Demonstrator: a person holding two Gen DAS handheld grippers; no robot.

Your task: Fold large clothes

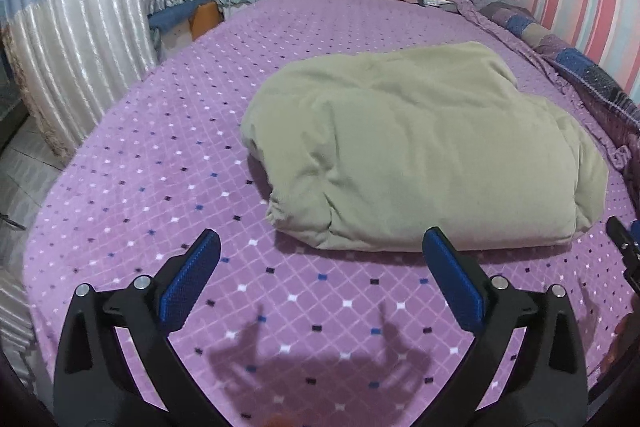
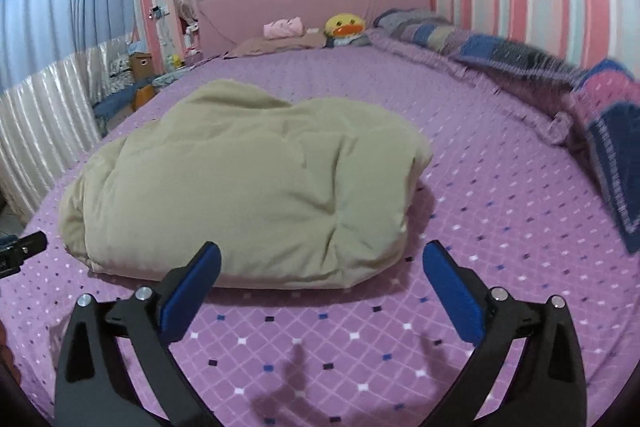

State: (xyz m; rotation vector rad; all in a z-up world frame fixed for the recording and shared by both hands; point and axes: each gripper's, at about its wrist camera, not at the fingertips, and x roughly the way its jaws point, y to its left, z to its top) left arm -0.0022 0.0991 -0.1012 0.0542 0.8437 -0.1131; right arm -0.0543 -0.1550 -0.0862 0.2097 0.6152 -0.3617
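A folded beige padded garment point(image 1: 420, 151) lies on the purple bed point(image 1: 160, 155), while the left hand-held gripper point(image 1: 320, 247) and right hand-held gripper point(image 2: 322, 259) hover before it, both released and empty.

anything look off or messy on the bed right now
Nothing stands out. The beige padded garment lies folded in a puffy bundle on the purple bedspread, and both grippers, left and right, are open and empty.
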